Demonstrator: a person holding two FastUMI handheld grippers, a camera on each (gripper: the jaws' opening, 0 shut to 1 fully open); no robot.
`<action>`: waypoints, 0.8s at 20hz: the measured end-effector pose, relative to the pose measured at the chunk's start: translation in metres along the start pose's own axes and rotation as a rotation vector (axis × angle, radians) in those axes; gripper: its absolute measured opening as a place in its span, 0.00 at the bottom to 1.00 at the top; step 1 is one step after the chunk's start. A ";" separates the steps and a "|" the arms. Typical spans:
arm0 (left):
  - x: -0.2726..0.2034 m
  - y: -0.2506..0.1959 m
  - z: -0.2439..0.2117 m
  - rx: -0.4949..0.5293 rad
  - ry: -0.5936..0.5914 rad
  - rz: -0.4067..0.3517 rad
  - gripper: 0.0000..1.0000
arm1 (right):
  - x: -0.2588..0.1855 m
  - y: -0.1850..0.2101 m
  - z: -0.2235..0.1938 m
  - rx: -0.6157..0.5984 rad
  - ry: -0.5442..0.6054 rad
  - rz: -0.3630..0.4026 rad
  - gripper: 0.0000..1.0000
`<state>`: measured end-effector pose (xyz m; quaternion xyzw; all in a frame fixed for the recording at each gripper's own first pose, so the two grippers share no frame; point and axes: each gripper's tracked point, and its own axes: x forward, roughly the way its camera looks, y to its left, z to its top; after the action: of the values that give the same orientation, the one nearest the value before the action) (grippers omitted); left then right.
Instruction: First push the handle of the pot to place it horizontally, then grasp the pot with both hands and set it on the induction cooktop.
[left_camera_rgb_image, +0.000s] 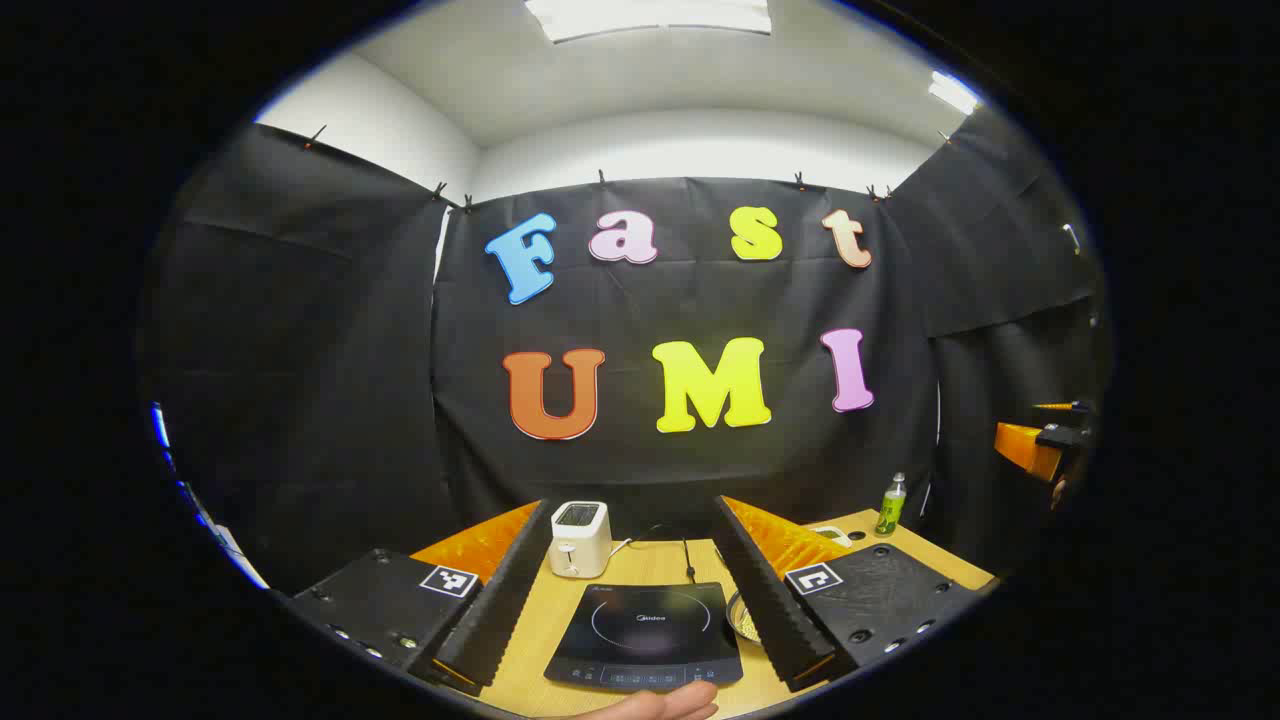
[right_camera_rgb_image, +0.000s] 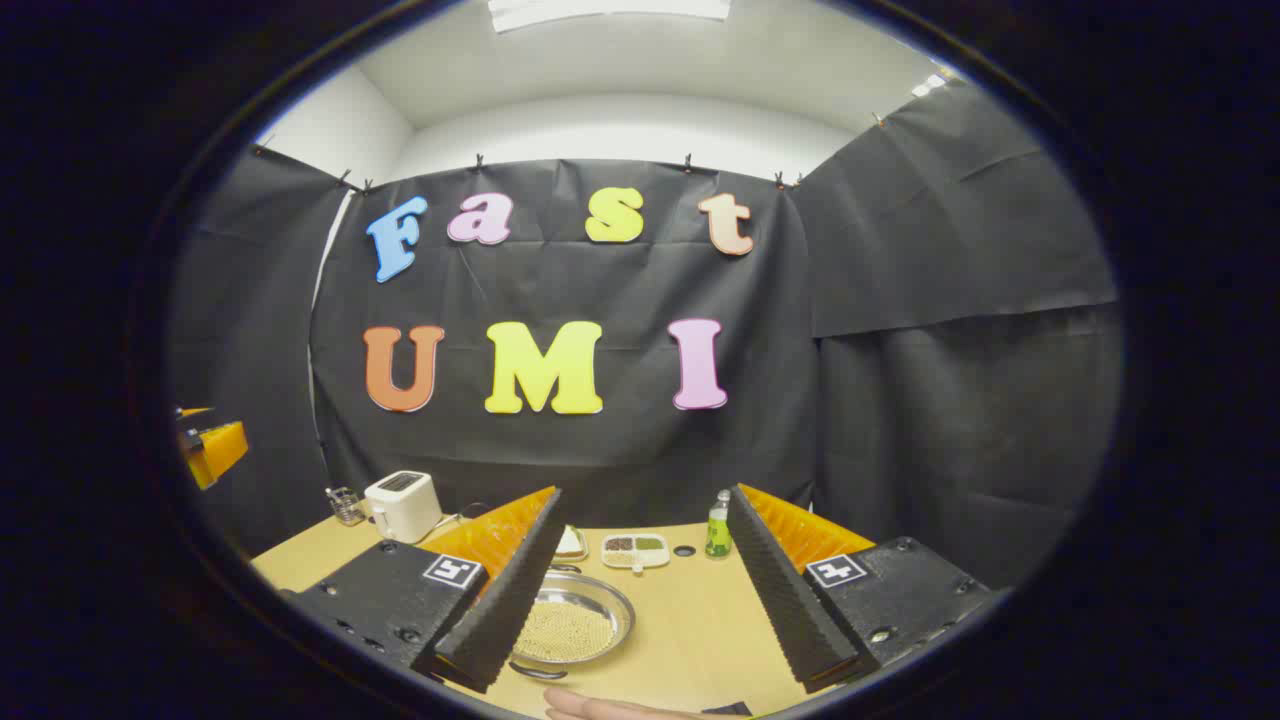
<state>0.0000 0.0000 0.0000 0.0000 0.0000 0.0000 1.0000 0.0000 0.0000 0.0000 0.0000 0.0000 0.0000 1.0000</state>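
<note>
The pot (right_camera_rgb_image: 572, 628) (holding pale grains) sits on the table (right_camera_rgb_image: 690, 620) just right of the cooktop (left_camera_rgb_image: 648, 632). Both the left gripper (left_camera_rgb_image: 630, 590) and right gripper (right_camera_rgb_image: 640, 590) hover above the table, spread wide, holding nothing.

cooktop (left_camera_rgb_image: 645, 632): "Midea" brand mark on glass; other print too small
</note>
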 end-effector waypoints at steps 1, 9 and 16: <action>0.000 -0.003 -0.001 0.002 0.000 -0.009 0.95 | 0.000 0.000 0.000 0.005 -0.001 0.004 1.00; -0.001 -0.007 -0.002 -0.012 -0.008 -0.032 0.96 | 0.003 -0.006 -0.003 -0.004 0.003 -0.004 1.00; -0.003 -0.003 -0.005 -0.021 -0.014 -0.029 0.95 | 0.008 0.003 -0.012 -0.019 0.029 0.007 1.00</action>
<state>-0.0031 -0.0033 -0.0046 -0.0106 -0.0071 -0.0145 0.9998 0.0080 0.0028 -0.0123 -0.0096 0.0145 0.0033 0.9998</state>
